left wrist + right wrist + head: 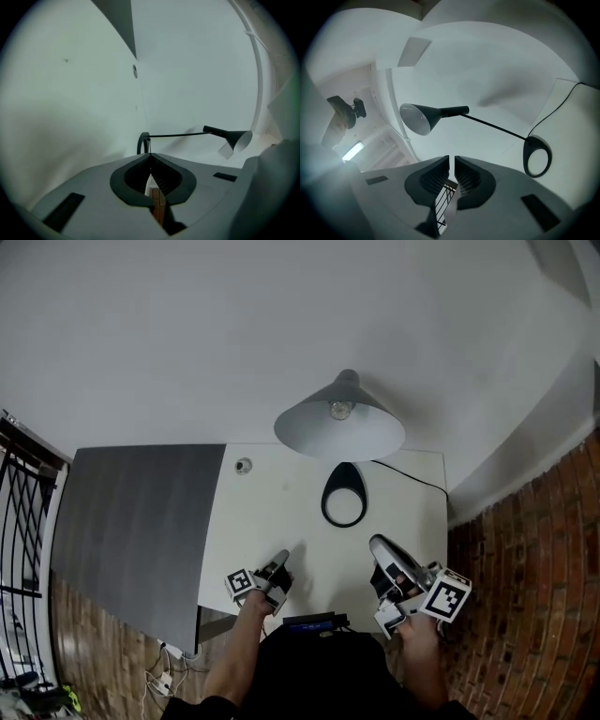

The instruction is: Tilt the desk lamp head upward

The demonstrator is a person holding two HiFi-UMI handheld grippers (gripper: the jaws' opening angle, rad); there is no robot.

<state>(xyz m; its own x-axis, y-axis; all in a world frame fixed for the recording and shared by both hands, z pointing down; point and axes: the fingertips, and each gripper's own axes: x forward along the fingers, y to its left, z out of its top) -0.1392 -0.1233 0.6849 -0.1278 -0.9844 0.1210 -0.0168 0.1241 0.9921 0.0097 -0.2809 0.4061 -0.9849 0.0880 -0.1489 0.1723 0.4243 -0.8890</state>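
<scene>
Grey left gripper [280, 561], right gripper [376, 543], black-and-white marker cubes [446, 596], black top [309, 673]

Seen from above, the lamp head [339, 423] covered its own thin arm and a part of the table's [267, 517] far edge. A small round thing [244, 466] by the far left corner was too small to name. The person's body [319, 671] hid the near edge. In the right gripper view, a dark shape [344, 112] at the left was blurred.
</scene>
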